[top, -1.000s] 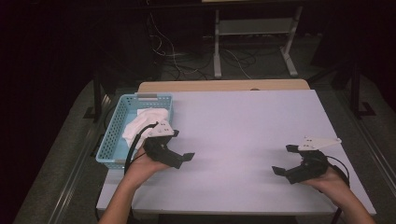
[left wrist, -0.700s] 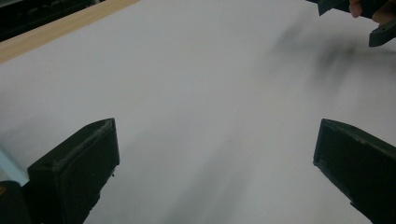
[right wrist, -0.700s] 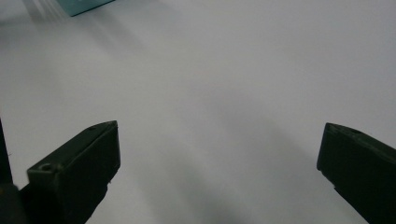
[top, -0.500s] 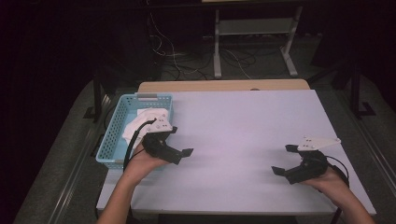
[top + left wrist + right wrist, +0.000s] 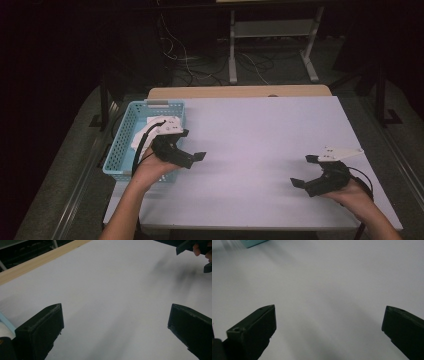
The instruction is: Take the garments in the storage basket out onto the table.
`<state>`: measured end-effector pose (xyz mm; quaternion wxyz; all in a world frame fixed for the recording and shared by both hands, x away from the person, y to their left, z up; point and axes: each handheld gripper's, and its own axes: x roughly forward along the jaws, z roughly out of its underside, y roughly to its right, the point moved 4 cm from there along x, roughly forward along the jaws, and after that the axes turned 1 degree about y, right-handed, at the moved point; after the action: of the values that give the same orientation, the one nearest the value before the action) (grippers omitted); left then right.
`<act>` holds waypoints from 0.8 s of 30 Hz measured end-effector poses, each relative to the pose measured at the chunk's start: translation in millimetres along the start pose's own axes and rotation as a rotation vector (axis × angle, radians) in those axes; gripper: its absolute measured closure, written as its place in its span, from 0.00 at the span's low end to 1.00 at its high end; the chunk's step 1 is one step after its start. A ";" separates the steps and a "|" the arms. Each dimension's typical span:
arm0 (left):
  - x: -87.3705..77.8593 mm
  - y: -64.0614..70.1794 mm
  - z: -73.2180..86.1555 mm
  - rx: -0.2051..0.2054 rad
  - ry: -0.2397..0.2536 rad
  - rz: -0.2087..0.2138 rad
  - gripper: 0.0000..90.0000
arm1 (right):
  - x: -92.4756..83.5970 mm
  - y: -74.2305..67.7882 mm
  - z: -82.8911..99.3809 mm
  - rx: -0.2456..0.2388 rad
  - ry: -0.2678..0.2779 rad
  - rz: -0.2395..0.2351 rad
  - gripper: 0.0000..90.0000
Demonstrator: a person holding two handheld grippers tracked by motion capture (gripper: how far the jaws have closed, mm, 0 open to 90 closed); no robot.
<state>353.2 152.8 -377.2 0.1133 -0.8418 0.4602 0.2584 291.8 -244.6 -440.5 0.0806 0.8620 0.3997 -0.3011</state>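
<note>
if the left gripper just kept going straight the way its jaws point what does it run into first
Probably nothing near: the left gripper, jaws wide open, points across the bare white table. Farther along that line sits the right gripper, though depth is hard to judge.

A lab or test room: a white table (image 5: 260, 135) is standing on grey floor (image 5: 65, 165), with loose cables (image 5: 185, 60) lying beside a metal stand (image 5: 270, 40) in the dark background.
</note>
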 end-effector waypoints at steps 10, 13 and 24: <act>4.2 -9.5 -9.3 -0.002 0.009 -0.019 0.00 | 1.5 0.0 2.9 0.000 -0.002 0.000 0.00; 4.5 -11.8 -11.4 -0.001 0.008 -0.023 0.00 | 2.7 -0.4 5.2 0.002 -0.012 -0.005 0.00; 3.2 -25.1 -18.8 -0.016 0.021 -0.052 0.00 | 3.7 0.6 5.5 0.001 -0.011 -0.004 0.00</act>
<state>381.8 156.3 -364.4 0.1081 -0.8570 0.4374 0.2501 291.6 -244.6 -447.1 0.0818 0.8595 0.4008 -0.3064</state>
